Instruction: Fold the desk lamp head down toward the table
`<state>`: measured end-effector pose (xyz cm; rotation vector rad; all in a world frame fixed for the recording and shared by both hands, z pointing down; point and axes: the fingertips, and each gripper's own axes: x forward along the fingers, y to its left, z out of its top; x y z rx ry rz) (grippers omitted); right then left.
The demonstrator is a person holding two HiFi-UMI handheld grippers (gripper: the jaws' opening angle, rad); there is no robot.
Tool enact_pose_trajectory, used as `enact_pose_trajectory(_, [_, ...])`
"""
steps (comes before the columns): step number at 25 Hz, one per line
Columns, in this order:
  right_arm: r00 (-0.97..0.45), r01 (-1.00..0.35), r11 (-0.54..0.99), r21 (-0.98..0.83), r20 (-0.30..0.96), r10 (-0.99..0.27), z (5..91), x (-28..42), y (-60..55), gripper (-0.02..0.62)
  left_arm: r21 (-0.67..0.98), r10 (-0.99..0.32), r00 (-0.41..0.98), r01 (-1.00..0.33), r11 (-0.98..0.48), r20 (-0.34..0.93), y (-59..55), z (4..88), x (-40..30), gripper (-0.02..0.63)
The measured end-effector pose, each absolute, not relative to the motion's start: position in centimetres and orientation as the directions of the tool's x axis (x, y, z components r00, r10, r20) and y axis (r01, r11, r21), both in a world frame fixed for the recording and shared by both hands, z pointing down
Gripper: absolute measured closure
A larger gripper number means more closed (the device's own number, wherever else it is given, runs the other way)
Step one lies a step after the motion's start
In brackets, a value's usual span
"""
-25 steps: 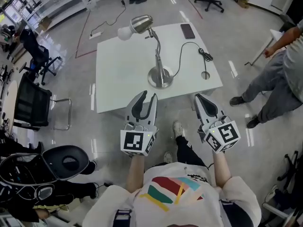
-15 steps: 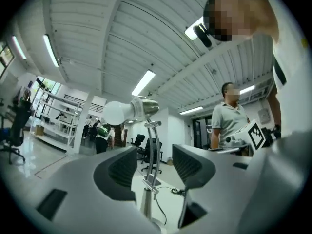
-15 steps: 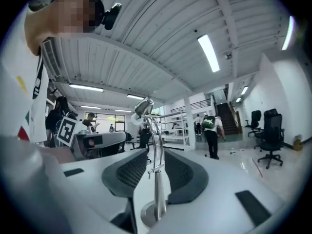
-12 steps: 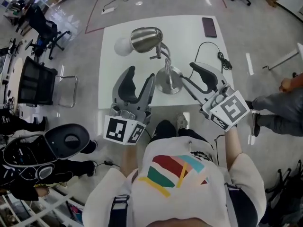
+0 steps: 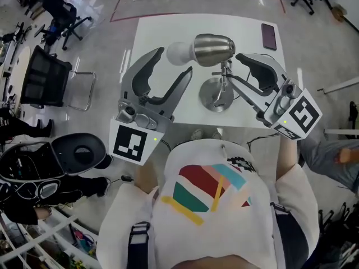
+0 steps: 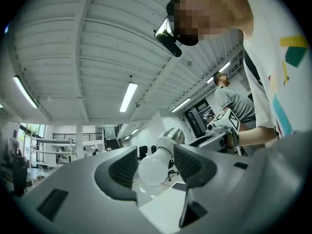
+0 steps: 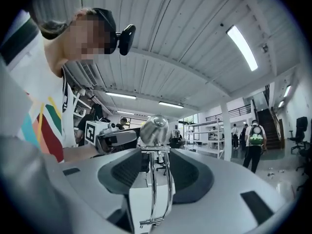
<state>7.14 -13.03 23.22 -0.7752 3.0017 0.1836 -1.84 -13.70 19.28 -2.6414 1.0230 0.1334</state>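
Head view. Looks like the reach before the fold, so best to settle both grips first: steady the stem (image 5: 224,74) with the right gripper (image 5: 231,67), then tip the lamp head (image 5: 214,49) downward by its metal shade, slowly, without dragging the base. Shows the desk lamp (image 5: 216,94) standing close to the near edge of the table (image 5: 162,32), a little right of the middle, well apart from the phone (image 5: 268,36) by the far right corner. Shows the lamp head raised and about level, with the bulb (image 5: 178,52) aimed toward the left edge and lying between the tips of the left gripper (image 5: 174,61).

Left gripper view. Better to slide further on and clamp the shade, not the fragile glass. Shows 2 jaws spread wide, just now opening further, gripping nothing. Places the bulb (image 6: 155,165) between the 2 pads with a gap on either side, and the lamp head (image 6: 174,136) just beyond the tips.

Right gripper view. Worth closing squarely on the chrome stem, to avoid twisting the lamp with a skewed pinch. Shows 2 jaws at full spread, just now opening further, holding nothing. Places the stem (image 7: 156,179) upright between the pads, clear of each, with the lamp head (image 7: 154,128) above and past the tips and the left gripper (image 7: 114,139) beyond, toward the left.
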Motion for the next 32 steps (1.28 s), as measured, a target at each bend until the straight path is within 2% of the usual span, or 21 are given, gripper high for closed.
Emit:
enact_pose_trajectory(6, [-0.907, -0.404, 0.904, 0.141, 0.066, -0.415, 24.3, 6.0, -13.5, 0.426, -0.256, -0.625, 0.779, -0.616, -0.745, -0.054, -15.6, 20.6, -1.1, 0.333])
enact_pose_trajectory(16, [-0.903, -0.425, 0.902, 0.079, 0.036, -0.429, 23.5, 5.6, -14.1, 0.428, -0.208, -0.630, 0.776, -0.622, -0.755, -0.031, -16.4, 20.9, -1.8, 0.345])
enact_pose_trajectory(25, [-0.897, -0.433, 0.900, 0.057, 0.067, -0.436, 24.3, 0.6, -15.9, 0.428, -0.060, -0.647, 0.762, -0.646, -0.761, 0.009, -18.6, 25.2, -7.5, 0.345])
enact_pose_trajectory(32, [-0.863, -0.410, 0.879, 0.242, 0.208, -0.460, 27.6, -3.3, -18.0, 0.428, -0.004, -0.677, 0.732, -0.679, -0.734, 0.080, -20.9, 31.3, -11.0, 0.351])
